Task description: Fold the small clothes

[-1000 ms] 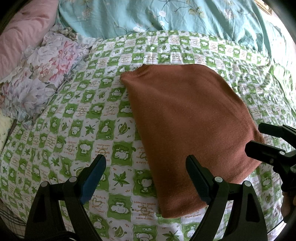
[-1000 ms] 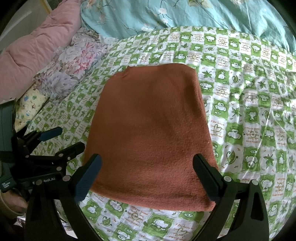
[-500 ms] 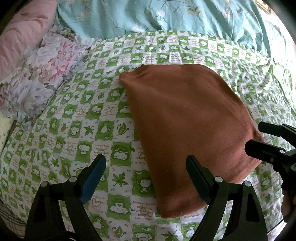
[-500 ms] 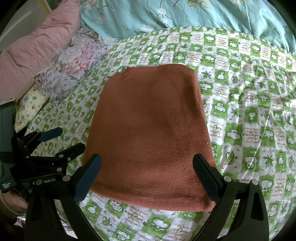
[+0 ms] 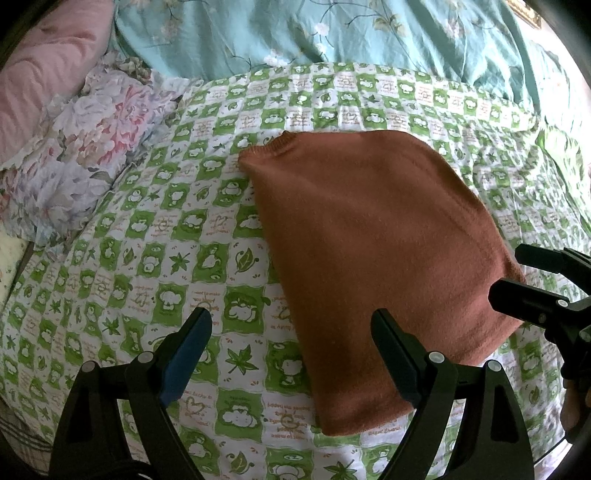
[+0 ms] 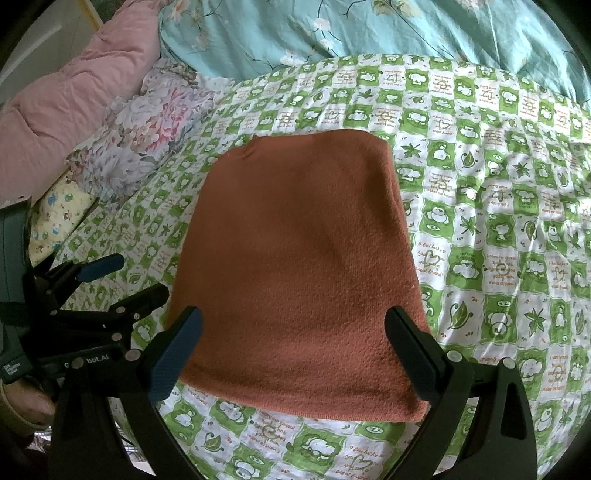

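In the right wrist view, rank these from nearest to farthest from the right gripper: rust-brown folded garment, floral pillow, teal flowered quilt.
From the right gripper:
1. Rust-brown folded garment, straight ahead, its near edge between the open fingers.
2. Floral pillow, ahead to the left, beside the green checked sheet.
3. Teal flowered quilt, farthest, across the top.

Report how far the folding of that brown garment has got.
Done, by the look of it: the brown garment lies flat on the green checked sheet as a compact rectangle with tidy edges and no sleeves sticking out. In hand: nothing; the left gripper and right gripper both hang open just short of its near edge. Left: perhaps one more fold or setting it aside; no other clothes to fold are visible.
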The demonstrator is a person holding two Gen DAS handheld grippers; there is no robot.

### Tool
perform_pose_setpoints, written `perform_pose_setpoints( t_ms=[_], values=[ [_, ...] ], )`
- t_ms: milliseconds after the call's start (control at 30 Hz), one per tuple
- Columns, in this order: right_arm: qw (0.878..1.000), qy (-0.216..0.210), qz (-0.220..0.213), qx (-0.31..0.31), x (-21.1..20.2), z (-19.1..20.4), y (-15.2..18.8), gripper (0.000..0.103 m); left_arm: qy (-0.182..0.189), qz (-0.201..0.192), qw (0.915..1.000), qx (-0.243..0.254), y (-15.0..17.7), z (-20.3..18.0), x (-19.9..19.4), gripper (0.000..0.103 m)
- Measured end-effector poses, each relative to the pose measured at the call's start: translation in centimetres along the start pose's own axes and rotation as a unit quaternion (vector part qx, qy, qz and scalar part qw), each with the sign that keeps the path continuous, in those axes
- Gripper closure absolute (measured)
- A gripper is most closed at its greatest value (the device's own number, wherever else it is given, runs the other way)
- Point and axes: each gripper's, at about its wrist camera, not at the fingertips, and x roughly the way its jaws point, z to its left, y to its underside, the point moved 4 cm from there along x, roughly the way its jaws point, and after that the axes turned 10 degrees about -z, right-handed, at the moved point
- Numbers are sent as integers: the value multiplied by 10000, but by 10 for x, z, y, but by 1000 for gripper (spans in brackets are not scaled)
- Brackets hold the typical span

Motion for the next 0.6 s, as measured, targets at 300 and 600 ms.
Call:
perform_pose_setpoints(
  t_ms=[300,600],
  values=[
    [10000,-9,-11,11,-1,0,-1,4,-4,-8,10000,0,-1,0,-1,15],
    [10000,-22,-23,11,-2,1,-2,4,0,-7,10000,6,-2,1,-1,15]
  ],
)
